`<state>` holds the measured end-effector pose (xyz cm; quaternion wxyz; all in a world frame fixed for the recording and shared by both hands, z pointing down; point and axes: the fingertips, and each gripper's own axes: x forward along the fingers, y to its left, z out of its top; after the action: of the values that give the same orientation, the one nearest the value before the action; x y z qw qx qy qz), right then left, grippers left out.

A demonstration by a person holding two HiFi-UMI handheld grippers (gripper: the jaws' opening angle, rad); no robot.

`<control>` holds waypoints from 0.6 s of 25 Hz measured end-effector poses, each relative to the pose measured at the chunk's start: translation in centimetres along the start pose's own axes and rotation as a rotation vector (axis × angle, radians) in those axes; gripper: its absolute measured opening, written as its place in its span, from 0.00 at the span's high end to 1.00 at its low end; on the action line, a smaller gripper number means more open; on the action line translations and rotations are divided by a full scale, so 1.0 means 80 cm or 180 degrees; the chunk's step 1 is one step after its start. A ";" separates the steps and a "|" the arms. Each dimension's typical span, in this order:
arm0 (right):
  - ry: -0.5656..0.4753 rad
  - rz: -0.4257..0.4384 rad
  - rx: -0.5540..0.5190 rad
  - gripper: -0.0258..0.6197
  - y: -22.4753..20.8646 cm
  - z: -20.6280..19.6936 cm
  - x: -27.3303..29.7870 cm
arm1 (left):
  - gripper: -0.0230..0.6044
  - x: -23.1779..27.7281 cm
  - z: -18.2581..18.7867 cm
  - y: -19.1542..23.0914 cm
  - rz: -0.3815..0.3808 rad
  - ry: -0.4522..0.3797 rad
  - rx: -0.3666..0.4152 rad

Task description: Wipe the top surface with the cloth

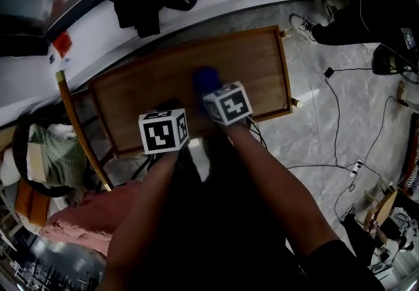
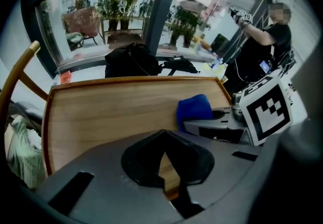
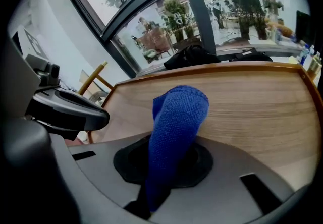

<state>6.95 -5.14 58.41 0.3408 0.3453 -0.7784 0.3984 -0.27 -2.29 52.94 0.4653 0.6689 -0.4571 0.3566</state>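
Your right tongs (image 3: 166, 167) grip the blue microfibre cloth (image 3: 179, 114) over the wooden desk (image 3: 252, 102); your left tongs (image 2: 164, 160), apparently closed and empty, hover alongside

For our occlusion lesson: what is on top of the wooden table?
Only the blue cloth, clamped in the right gripper, over bare wood. The left gripper and arms cover the table's near edge.

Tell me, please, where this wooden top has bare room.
The wooden top is bare from the blue cloth to its left and far rims; the near edge is crowded by the left tool and right tool.
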 end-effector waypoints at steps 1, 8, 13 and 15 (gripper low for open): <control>-0.0007 -0.0029 -0.0005 0.89 -0.010 -0.001 -0.006 | 0.95 0.006 0.002 -0.009 -0.0009 -0.0004 0.0011; 0.0059 -0.0300 -0.0009 0.89 -0.094 -0.013 -0.065 | 0.95 0.042 0.022 -0.082 -0.0170 -0.0094 0.0074; 0.0102 -0.0509 0.0080 0.89 -0.151 -0.028 -0.101 | 0.95 0.055 0.027 -0.138 -0.0340 -0.0120 0.0110; 0.0143 -0.0622 0.0074 0.89 -0.172 -0.032 -0.111 | 0.95 0.060 0.030 -0.155 -0.0382 -0.0133 0.0122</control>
<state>23.45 -6.69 57.72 0.3914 0.4145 -0.7285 0.3799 13.13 -4.07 52.86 0.4633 0.7112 -0.4189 0.3227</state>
